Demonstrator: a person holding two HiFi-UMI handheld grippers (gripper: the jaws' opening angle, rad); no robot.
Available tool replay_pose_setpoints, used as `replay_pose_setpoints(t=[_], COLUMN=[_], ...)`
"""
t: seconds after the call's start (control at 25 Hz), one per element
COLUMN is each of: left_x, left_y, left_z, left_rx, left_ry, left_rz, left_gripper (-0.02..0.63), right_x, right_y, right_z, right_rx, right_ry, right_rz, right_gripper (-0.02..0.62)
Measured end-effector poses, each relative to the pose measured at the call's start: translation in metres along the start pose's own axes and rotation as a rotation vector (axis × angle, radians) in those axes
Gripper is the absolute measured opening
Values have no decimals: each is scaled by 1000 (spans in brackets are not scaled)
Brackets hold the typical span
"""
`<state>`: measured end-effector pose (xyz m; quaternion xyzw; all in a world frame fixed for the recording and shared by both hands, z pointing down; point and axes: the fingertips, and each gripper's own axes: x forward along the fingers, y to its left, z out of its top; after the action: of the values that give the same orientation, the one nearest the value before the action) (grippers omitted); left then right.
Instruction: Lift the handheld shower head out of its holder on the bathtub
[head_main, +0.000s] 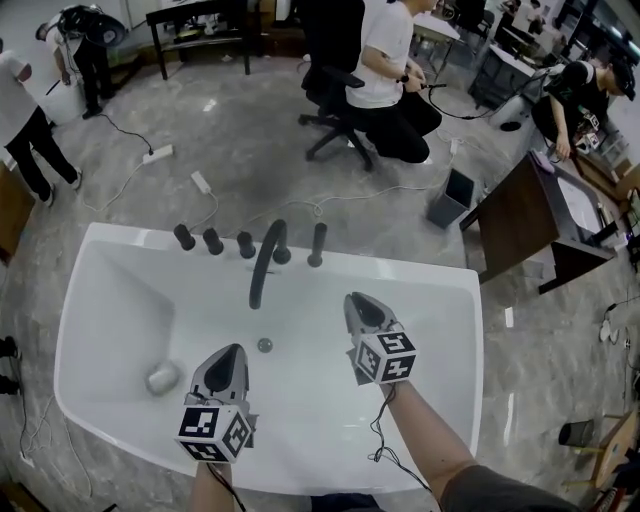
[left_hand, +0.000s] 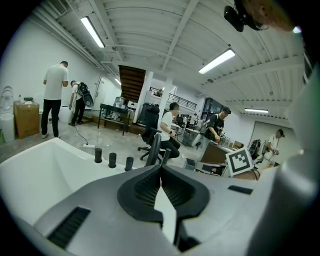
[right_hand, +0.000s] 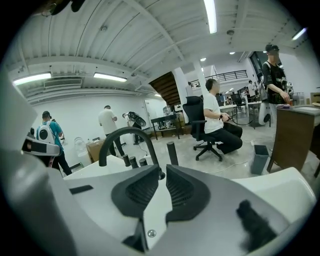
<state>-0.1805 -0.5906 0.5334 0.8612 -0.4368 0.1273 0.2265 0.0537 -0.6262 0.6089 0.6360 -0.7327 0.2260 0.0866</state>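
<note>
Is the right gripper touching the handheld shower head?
Apart. The head view shows bare white bathtub between the right gripper and the handheld shower head, which stands upright on the far rim.

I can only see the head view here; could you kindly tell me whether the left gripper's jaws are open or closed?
Observer: In the left gripper view, the left gripper has its jaws together with nothing between them.
Operator: Thank you. And the right one?
Observer: The right gripper is shut as well, and it is empty.
Operator: What lies ahead of its jaws?
Observer: In the right gripper view, the shower head stands upright just right of the jaw line, beyond the tips and untouched.
</note>
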Motion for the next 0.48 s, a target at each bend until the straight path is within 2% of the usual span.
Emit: replay_pose_setpoints(t=[0.2, 0.28, 0.48], left_x=[32, 43, 64], left_y=[22, 29, 47], left_z=[-6, -9, -20], left_rx=[-2, -8, 4], left_ry=[4, 3, 15], left_rz=[10, 12, 13], left_gripper=[15, 15, 15], right_x=[44, 61, 102], right_y=[-5, -10, -23], right_z=[-13, -18, -35], right_rx=[-54, -65, -85], right_ry=[25, 23, 41], right_rz=[1, -10, -48], right_gripper=[47, 138, 186])
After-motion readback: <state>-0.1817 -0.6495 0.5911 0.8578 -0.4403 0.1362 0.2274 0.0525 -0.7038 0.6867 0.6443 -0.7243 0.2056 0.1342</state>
